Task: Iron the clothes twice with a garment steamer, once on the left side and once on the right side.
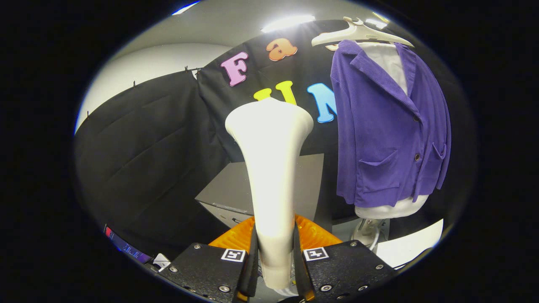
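While clenched on the handle of the steamer [269, 168], tongs [274, 261] hold it upright, both fingers [252, 256] pressing its neck, flared head topmost and facing forward. Well apart from the purple jacket [387, 126], which hangs on a hanger [358, 33] over a white dress form [396, 208], off to the right of the fingers and beyond them. Long axis of jacket vertical, same as steamer. Behind the steamer, a grey box [227, 189]. Neither pass begun, by the look of it; next likely calls for swinging right and forward toward the nearer front panel.
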`<state>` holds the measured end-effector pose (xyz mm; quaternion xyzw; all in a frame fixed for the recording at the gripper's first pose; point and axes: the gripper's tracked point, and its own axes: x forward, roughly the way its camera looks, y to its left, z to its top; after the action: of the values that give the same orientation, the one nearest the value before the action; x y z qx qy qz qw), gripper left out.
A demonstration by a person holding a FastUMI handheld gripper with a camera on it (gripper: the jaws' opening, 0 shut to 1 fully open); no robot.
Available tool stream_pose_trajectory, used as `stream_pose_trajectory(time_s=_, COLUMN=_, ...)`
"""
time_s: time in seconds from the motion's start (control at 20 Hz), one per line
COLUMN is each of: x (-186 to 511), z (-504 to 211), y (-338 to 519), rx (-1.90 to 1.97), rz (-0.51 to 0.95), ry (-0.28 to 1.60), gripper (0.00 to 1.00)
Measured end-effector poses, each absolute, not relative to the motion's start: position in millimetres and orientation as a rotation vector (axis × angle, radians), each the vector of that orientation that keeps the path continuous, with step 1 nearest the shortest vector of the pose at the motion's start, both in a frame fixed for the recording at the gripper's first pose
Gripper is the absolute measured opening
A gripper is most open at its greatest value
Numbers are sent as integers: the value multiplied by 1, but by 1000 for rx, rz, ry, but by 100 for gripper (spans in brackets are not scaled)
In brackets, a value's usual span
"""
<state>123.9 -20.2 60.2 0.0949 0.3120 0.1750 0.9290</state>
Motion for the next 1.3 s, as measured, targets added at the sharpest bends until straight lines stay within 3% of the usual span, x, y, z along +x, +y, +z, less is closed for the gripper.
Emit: stream_pose_trajectory(time_s=1.3, x=56, z=66, y=-27, rx=189, rz=357, ry=600, gripper=36)
